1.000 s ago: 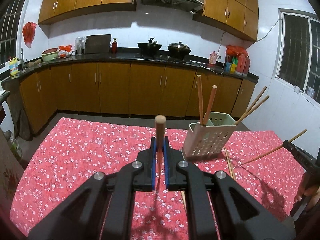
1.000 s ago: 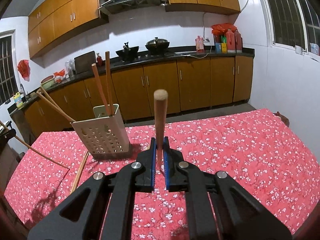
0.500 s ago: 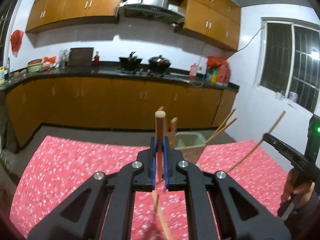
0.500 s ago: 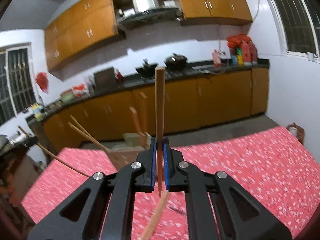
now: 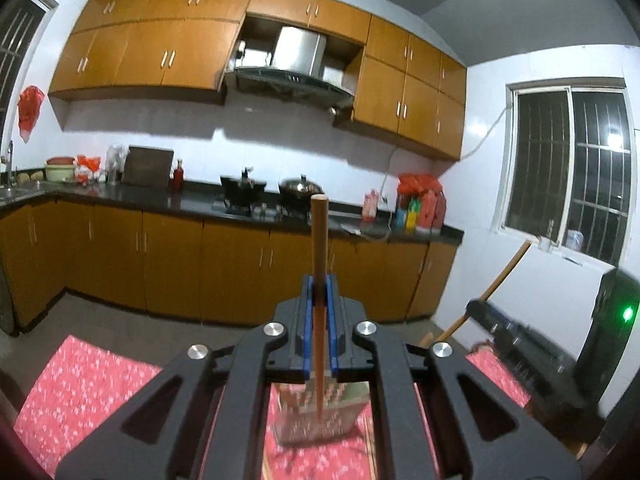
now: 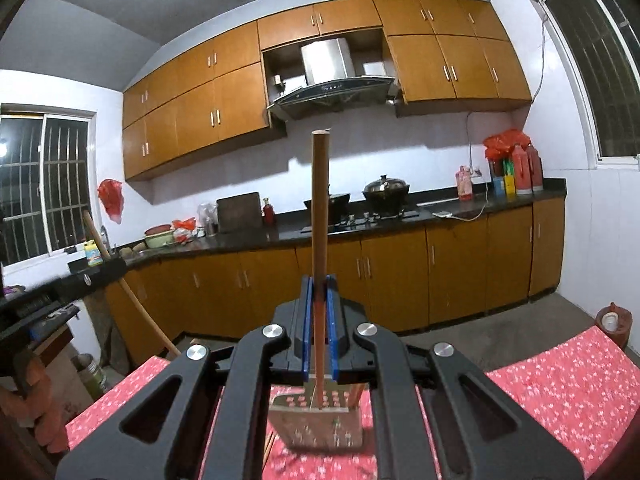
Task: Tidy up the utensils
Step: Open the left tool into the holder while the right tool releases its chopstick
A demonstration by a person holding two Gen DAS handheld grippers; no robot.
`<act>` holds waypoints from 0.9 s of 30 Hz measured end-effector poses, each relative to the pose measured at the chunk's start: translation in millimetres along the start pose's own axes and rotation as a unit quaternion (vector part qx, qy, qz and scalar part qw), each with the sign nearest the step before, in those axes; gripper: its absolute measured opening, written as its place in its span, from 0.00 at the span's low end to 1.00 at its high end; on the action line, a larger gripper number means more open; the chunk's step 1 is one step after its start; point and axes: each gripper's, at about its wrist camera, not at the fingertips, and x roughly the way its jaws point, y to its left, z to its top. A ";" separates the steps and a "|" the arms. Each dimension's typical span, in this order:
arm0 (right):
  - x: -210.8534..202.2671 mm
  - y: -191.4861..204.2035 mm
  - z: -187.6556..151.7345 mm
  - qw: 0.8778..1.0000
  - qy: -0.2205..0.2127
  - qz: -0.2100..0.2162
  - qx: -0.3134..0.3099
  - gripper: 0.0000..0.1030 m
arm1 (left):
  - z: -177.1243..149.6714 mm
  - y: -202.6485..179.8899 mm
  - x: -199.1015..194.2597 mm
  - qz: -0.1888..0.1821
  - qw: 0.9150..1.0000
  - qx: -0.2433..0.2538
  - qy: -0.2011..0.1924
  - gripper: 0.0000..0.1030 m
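The left tool [image 5: 319,300] is clenched on a wooden chopstick [image 5: 319,248], blue pads pressed to either side of the shaft, which stands upright with its blunt end up against the kitchen counter behind and its thin tip hanging down below the pads. The right tool [image 6: 319,300] grips a second chopstick [image 6: 320,208] the same way, upright, its round top level with the range hood [image 6: 332,92] in that view. Both tools are above the tabletop [image 5: 80,376], which is covered by a red flowered cloth. Under each tool, seen through the gap between the black arms, stands the perforated utensil holder [image 6: 320,420] on the cloth; in the right wrist view two chopsticks [image 6: 356,394] lean inside it at its right edge, and the tip of the held stick hangs just over its rim. In the left wrist view the holder [image 5: 320,416] is blurred and sits directly below the held tip. At the right of that view the other tool [image 5: 520,340] shows with its stick slanting up toward the window [image 5: 568,168]. A loose chopstick [image 6: 269,446] lies on the cloth left of the holder.
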 end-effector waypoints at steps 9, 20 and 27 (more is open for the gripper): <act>38.5 -1.7 -24.4 1.000 0.027 -0.013 -0.005 0.07 | -12.1 -6.5 50.3 0.023 0.999 0.008 -0.024 0.07; 54.5 1.7 -46.3 0.998 0.067 0.001 -0.006 0.08 | -51.1 9.3 86.7 0.024 0.999 -0.012 0.032 0.08; 40.6 3.1 -37.9 0.998 0.065 0.008 -0.003 0.28 | -48.7 14.5 75.7 0.024 0.999 -0.020 0.031 0.17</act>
